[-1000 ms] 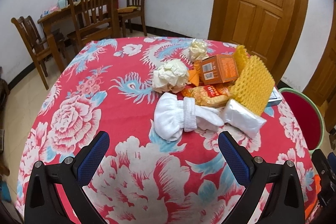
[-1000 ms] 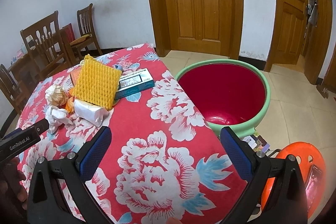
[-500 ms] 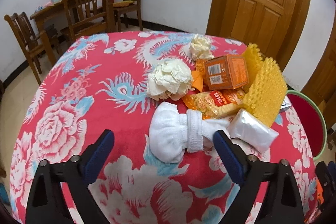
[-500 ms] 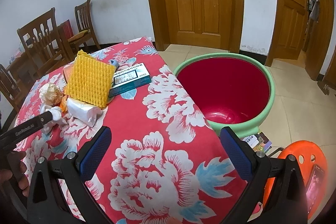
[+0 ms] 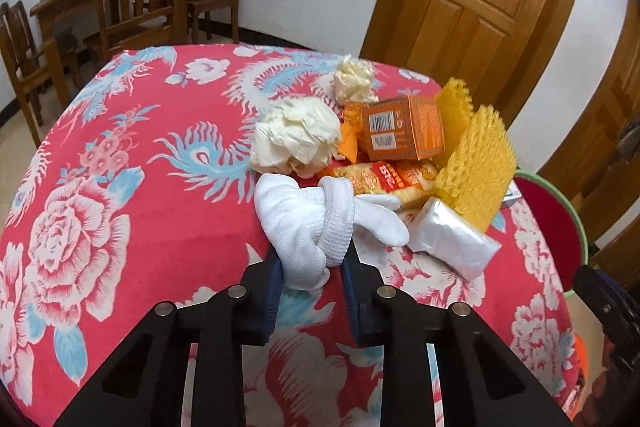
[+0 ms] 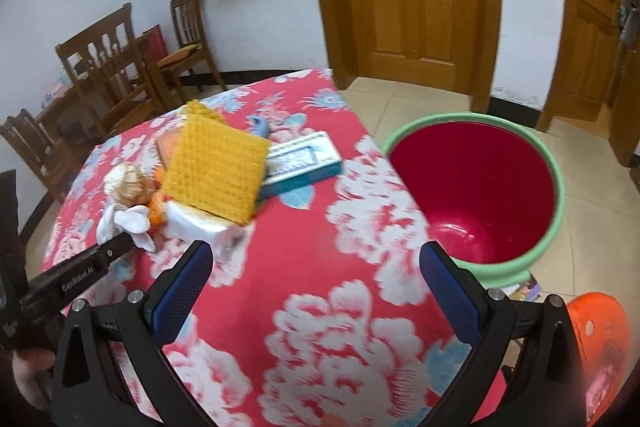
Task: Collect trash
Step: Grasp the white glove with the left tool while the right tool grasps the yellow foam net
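Left gripper (image 5: 310,267) angled down, just pinched onto white cloth (image 5: 308,223); right gripper (image 6: 316,283) spread (empty).

You are seeing "GenRobot.AI" in white letters running along the side of the left gripper (image 6: 120,245) in the right wrist view. The snack packet (image 5: 384,179) is showing large white digits, but they are lying sideways and blurred. The orange box (image 5: 404,133) is carrying a barcode label whose small print is staying illegible
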Demonstrator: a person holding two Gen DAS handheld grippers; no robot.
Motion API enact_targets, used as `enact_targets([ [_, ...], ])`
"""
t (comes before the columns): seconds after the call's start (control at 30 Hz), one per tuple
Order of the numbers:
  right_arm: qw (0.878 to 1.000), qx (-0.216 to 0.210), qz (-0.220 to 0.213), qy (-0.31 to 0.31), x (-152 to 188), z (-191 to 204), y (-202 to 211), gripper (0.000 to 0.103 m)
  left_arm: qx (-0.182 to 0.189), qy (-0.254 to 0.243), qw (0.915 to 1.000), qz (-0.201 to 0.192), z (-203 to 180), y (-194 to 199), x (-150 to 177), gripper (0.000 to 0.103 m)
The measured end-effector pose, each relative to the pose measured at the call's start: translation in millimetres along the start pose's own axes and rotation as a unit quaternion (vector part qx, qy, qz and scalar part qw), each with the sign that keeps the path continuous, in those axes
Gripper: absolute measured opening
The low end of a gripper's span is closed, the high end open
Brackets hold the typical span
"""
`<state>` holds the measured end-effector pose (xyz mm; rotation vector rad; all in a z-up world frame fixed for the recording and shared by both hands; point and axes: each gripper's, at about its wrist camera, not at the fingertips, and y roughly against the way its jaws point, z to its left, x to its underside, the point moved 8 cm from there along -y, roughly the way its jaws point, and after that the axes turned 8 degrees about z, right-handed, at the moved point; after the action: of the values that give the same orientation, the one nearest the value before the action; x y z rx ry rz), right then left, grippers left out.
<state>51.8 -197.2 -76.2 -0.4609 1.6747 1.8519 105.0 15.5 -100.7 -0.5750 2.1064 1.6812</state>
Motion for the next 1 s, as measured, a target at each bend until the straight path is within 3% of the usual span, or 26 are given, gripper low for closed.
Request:
enact_targets([
  [0.27,1.0,-0.024,0.01,0.012,-22,38,-14,0.101,0.007,0.016,0.9994,-0.029,20,26,-11,0.027],
  [0.67,0.999,-0.017,0.047,0.008,-48,74,-66,0.1,0.017,0.033,0.9985,-0.04,39,33,-15,0.027],
  [0.8,0.998,-0.026,0.059,0.001,-51,76,-81,0.083,0.019,0.036,0.9984,-0.04,42,32,-14,0.027],
  [0.87,0.997,-0.034,0.063,0.004,-50,78,-84,0.068,0.02,0.037,0.9983,-0.04,43,32,-14,0.027],
  [0.93,0.997,-0.04,0.067,0.01,-49,81,-86,0.046,0.021,0.038,0.9983,-0.039,45,31,-13,0.027],
  [1.0,0.996,-0.047,0.07,0.011,-47,82,-87,0.037,0.021,0.039,0.9983,-0.038,44,31,-13,0.027],
])
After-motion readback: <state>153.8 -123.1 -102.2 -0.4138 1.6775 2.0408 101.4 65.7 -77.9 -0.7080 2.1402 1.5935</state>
